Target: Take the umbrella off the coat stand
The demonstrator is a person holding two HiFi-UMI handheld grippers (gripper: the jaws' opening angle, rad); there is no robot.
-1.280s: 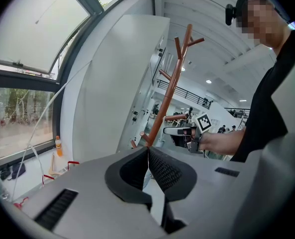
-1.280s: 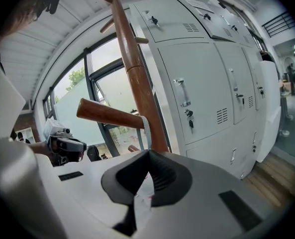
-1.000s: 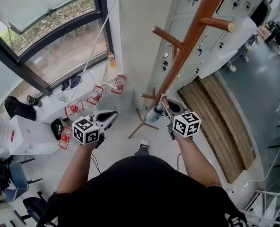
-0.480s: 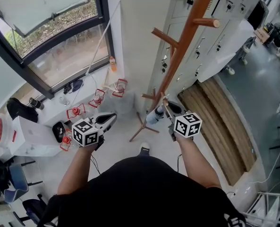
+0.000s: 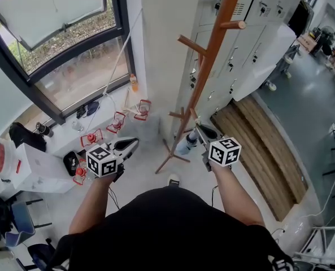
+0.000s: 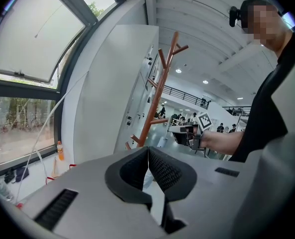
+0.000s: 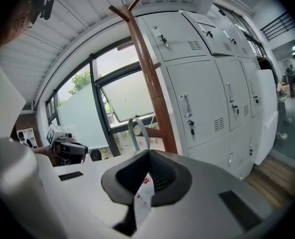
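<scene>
A brown wooden coat stand [image 5: 212,49] rises in front of me. The small folded pale umbrella [image 5: 185,144] hangs beside its lower pole. Its grey strap loop [image 7: 137,131] rises from my right gripper [image 7: 148,156], right by a low peg [image 7: 154,132]; whether the loop is round the peg I cannot tell. The right gripper [image 5: 199,130] is shut on that strap, and a white tag [image 7: 143,198] dangles between its jaws. My left gripper [image 5: 132,144] is held to the left of the stand, and its jaws [image 6: 148,153] are shut on nothing.
Grey lockers [image 5: 252,33] stand right behind the stand, with a wooden platform [image 5: 257,145] at their foot. A big window [image 5: 60,44] is on the left. Several red items [image 5: 117,120], a bottle [image 5: 133,82] and a white box [image 5: 37,162] sit on the floor below.
Both hands have shifted a little and risen, and the stand has slid left in the head view. The right jaws stay shut on the strap; the left stays shut.
</scene>
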